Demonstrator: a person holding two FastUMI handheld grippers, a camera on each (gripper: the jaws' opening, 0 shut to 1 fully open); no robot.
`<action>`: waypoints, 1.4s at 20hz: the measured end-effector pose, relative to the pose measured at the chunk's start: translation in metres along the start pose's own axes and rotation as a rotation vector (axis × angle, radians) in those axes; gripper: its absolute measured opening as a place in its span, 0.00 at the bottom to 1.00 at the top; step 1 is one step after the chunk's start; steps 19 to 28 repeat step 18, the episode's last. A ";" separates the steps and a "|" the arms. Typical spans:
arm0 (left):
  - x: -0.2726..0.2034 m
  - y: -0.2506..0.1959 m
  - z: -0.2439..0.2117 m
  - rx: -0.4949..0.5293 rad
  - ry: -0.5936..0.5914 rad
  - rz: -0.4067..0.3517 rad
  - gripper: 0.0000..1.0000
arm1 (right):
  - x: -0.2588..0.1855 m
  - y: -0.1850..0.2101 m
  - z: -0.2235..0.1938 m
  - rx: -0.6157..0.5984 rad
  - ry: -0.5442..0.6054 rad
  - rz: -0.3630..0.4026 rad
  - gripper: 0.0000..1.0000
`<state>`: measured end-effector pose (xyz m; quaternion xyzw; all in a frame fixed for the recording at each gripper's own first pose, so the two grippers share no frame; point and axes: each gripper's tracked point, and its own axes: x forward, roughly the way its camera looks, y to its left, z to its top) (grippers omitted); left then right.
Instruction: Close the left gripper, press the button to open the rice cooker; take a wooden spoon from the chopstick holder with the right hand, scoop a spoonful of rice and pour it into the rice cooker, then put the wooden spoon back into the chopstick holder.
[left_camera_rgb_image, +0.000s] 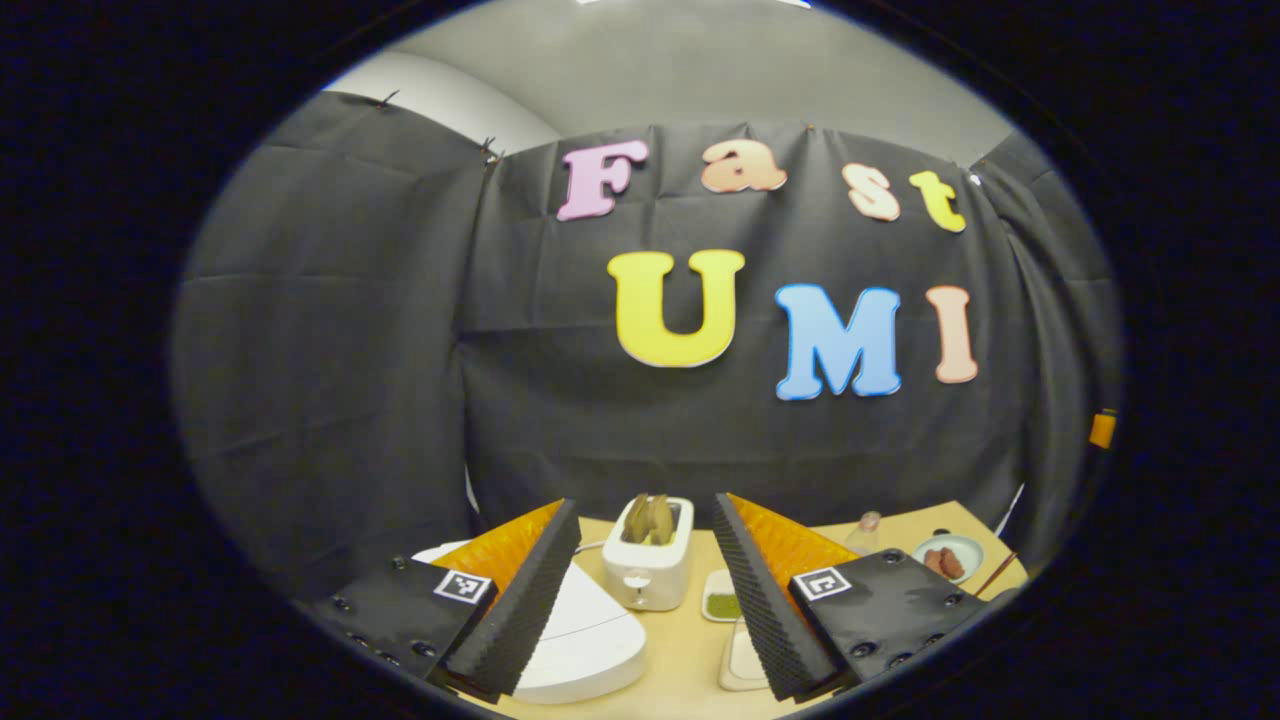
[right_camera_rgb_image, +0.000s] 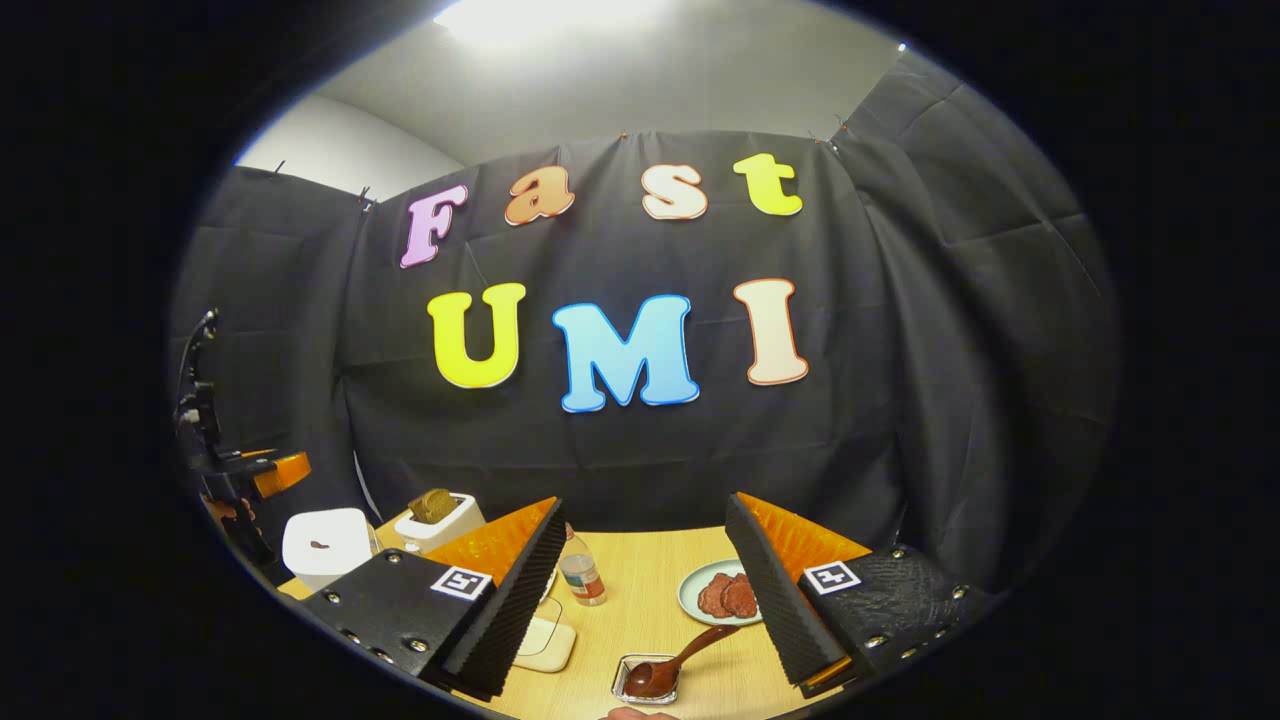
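Note:
In the left gripper view my left gripper (left_camera_rgb_image: 646, 500) is open with nothing between its fingers, held above the table. The white rice cooker (left_camera_rgb_image: 585, 640), lid down, sits just below its left finger. In the right gripper view my right gripper (right_camera_rgb_image: 645, 500) is open too, held above the table. A wooden spoon (right_camera_rgb_image: 672, 662) lies below it, its bowl resting in a small square dish (right_camera_rgb_image: 645, 690) near the front edge. The rice cooker (right_camera_rgb_image: 325, 543) stands at the far left, with the left gripper (right_camera_rgb_image: 240, 475) and a hand beside it.
A white toaster (left_camera_rgb_image: 648, 565) with bread stands behind the cooker. On the wooden table (right_camera_rgb_image: 640, 570) are a small bottle (right_camera_rgb_image: 580, 575), a plate of reddish slices (right_camera_rgb_image: 725, 595), a pale flat dish (right_camera_rgb_image: 540, 642) and a dish of green stuff (left_camera_rgb_image: 722, 605).

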<state>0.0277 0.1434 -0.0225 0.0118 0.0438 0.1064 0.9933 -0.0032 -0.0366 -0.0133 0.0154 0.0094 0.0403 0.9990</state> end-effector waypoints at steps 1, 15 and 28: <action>-0.008 -0.019 0.016 -0.004 -0.032 -0.029 0.94 | -0.001 0.000 0.006 0.007 -0.012 0.001 0.98; -0.088 -0.132 0.032 -0.037 -0.048 -0.171 0.95 | -0.027 0.006 0.038 -0.013 -0.076 0.004 0.98; -0.094 -0.121 0.028 -0.041 -0.026 -0.188 0.96 | -0.039 0.010 0.039 -0.015 -0.086 -0.036 0.98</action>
